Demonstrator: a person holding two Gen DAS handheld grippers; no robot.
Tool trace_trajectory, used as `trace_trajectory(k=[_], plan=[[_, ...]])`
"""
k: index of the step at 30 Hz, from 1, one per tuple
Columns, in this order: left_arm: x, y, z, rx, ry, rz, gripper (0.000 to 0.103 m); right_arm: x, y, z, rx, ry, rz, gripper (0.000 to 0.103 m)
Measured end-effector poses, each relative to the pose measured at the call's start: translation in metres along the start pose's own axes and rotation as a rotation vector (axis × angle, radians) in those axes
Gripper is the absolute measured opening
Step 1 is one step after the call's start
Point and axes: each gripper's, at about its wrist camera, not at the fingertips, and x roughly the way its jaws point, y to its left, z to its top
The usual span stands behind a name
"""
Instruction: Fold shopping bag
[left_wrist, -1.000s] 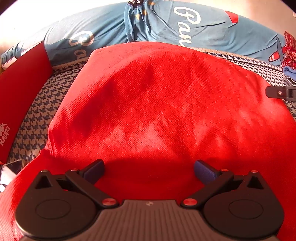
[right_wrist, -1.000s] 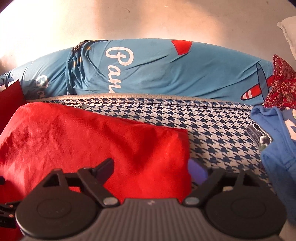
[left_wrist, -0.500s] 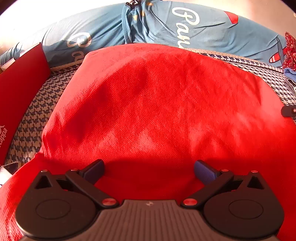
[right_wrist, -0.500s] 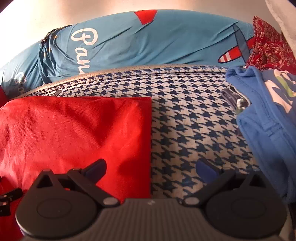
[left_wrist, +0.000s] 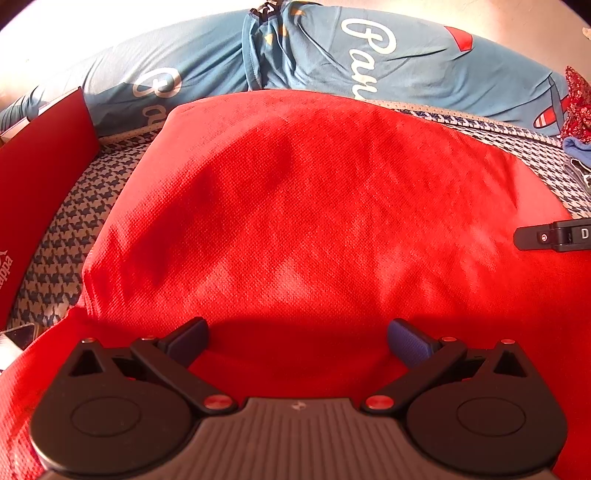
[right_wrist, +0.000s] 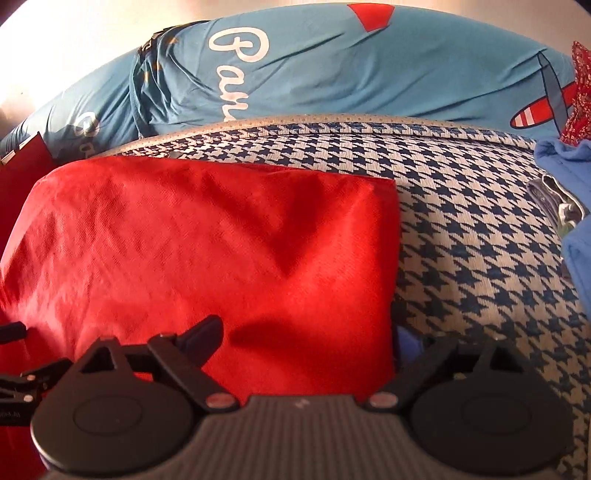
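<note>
The red fabric shopping bag (left_wrist: 314, 206) lies spread flat on a blue-and-white houndstooth bed cover (right_wrist: 472, 236). In the left wrist view it fills the middle, and my left gripper (left_wrist: 297, 338) is open and empty just above its near part. In the right wrist view the bag (right_wrist: 221, 243) fills the left half with its right edge running down the middle. My right gripper (right_wrist: 308, 338) is open astride that edge, left finger over the bag, right finger partly hidden behind the fabric edge. The right gripper's side shows in the left wrist view (left_wrist: 554, 236).
A blue pillow with white lettering (right_wrist: 332, 70) lies along the back. A red Kappa box (left_wrist: 37, 177) stands at the left. Blue clothes (right_wrist: 576, 206) and a red patterned cloth (left_wrist: 578, 103) lie at the right.
My right gripper swung right and then back left, and now straddles the bag's right edge. The left gripper has barely moved and stays open over the bag.
</note>
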Motion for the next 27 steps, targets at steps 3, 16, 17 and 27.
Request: trace_trajectory(k=[3, 16, 17, 27], plan=[[0.000, -0.001, 0.000, -0.001, -0.002, 0.002, 0.103, -0.001, -0.004, 0.001, 0.017, -0.024, 0.016, 0.042], [-0.002, -0.004, 0.001, -0.005, -0.005, -0.019, 0.103, 0.001, -0.005, 0.007, 0.012, -0.125, 0.029, 0.008], [-0.003, -0.005, 0.001, 0.000, -0.007, -0.024, 0.103, 0.000, -0.006, 0.008, 0.008, -0.140, 0.009, 0.009], [-0.010, -0.023, -0.001, 0.095, -0.024, -0.029, 0.103, -0.003, -0.021, 0.014, -0.015, -0.205, -0.168, 0.013]])
